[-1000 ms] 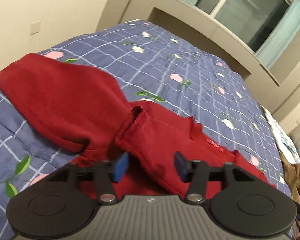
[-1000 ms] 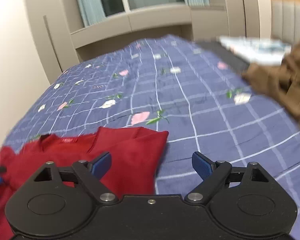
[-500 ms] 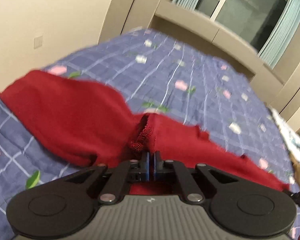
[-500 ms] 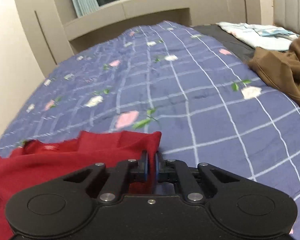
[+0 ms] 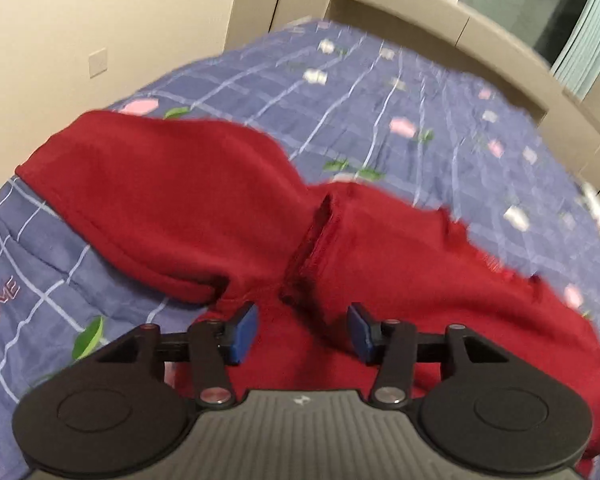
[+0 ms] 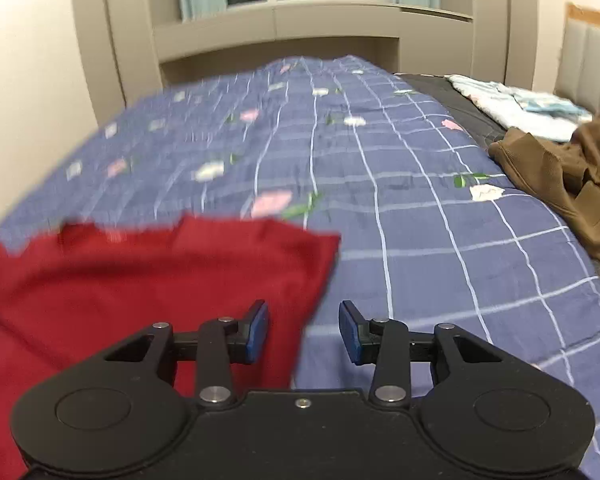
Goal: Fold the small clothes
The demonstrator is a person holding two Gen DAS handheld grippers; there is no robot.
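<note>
Our left gripper (image 5: 302, 332) and right gripper (image 6: 303, 332) have just been opening, released, with the red garment (image 5: 204, 204) between their pads but unpinched. It is soft, light and limp; we would pinch its hems. It lies rumpled on the bed (image 6: 400, 184), the brown garment (image 6: 560, 184) well beyond.

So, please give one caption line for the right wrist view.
Right gripper, jaws just opened, over the red garment edge on a blue checked quilt.

Red garment (image 5: 188, 208) (image 6: 148, 276), rumpled and apparently partly folded over itself, flat on the blue checked quilt (image 6: 420, 208).
</note>
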